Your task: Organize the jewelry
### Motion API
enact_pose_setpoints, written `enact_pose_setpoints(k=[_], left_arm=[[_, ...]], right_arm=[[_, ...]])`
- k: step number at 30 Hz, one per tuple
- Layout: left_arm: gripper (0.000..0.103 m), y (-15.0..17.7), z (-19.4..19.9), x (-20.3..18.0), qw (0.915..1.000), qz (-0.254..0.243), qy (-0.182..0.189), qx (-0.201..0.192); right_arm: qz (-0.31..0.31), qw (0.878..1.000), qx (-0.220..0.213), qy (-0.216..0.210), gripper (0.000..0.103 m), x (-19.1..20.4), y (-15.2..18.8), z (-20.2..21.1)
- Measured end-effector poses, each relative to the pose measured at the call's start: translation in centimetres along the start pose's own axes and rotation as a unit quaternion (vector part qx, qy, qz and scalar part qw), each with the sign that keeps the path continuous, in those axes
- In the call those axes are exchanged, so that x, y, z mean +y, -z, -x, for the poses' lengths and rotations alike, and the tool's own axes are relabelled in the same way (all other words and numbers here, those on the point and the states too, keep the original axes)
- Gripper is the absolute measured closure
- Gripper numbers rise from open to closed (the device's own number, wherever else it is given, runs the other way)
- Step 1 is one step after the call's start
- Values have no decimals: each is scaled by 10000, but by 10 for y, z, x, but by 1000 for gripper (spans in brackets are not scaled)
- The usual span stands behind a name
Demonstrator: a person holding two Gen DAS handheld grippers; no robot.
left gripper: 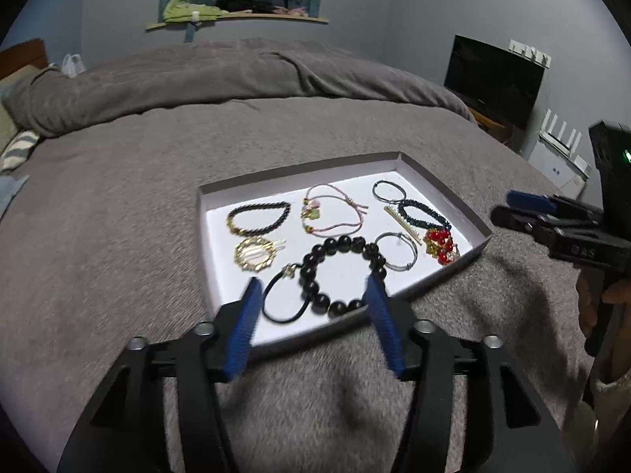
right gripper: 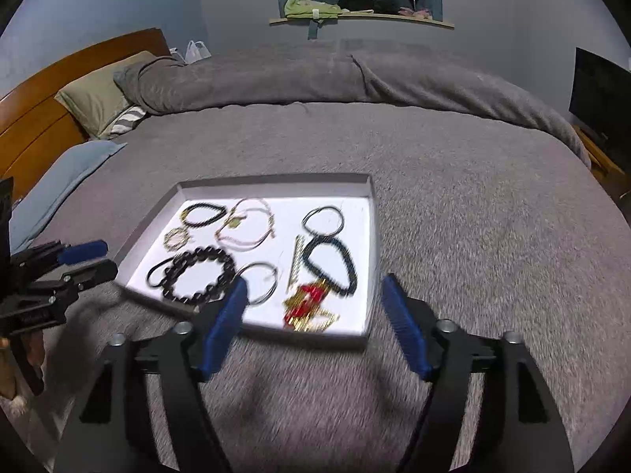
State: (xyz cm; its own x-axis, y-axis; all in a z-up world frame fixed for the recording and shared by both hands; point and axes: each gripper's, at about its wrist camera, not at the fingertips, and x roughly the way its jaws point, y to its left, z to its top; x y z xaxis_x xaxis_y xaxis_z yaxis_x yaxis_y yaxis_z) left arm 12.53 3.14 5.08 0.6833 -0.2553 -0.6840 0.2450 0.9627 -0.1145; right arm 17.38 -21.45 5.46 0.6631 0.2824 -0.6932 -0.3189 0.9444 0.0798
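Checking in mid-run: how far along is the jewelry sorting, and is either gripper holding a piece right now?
Looks nearly done: every piece in view lies in the white tray, including the black bead bracelet, the gold hoop clip and the red and gold piece. Nothing in hand: left gripper and right gripper are both open and empty, near the tray's front edge. No loose jewelry shows on the grey blanket.

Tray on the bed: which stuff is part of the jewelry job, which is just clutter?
Job:
tray
black bead bracelet
pink cord bracelet
gold ring clip
red bead piece
left tool, right tool, both open

Lying about:
pillow
TV
shelf clothes
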Motion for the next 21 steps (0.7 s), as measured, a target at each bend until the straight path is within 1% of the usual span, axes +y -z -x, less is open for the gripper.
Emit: enact_pose_setpoints(k=[1, 3, 5, 7, 10, 12, 13, 15, 16, 21], left_arm=[[32, 2, 4, 0, 10000, 40, -48, -3], [26, 6, 13, -1, 9999, 131, -95, 30], [16, 8, 23, -1, 9994, 321, -90, 6], [10, 10, 33, -1, 9983, 548, -166, -44], [9, 8, 42, -2, 9956, 852, -376, -84], [8, 8, 48, -4, 9938, 938, -529, -267], [7, 8, 52, -6, 9928, 937, -631, -394], [6, 10, 55, -13, 9903, 856, -905, -615], [6, 11, 54, -16, 9894, 817, -1009, -657], [6, 23, 43, -29, 9889, 694, -1137, -658]], right_arm=[[46, 10000, 30, -7, 24, 3, 4, 4], [120, 9999, 85, -29, 16, 9, 10, 12], [148, 9999, 51, -65, 5, 14, 15, 20], [99, 9999, 6, -96, 5, 17, 19, 28], [-104, 9999, -43, -102, 5, 17, 23, 38], [-257, 9995, -179, 73, 5, 16, 25, 44], [-327, 9989, -268, 182, 5, 16, 26, 46], [-395, 9982, -372, 250, 5, 17, 30, 47], [-415, 9980, -390, 258, 5, 17, 32, 46], [-553, 9971, -411, 311, 5, 17, 45, 39]])
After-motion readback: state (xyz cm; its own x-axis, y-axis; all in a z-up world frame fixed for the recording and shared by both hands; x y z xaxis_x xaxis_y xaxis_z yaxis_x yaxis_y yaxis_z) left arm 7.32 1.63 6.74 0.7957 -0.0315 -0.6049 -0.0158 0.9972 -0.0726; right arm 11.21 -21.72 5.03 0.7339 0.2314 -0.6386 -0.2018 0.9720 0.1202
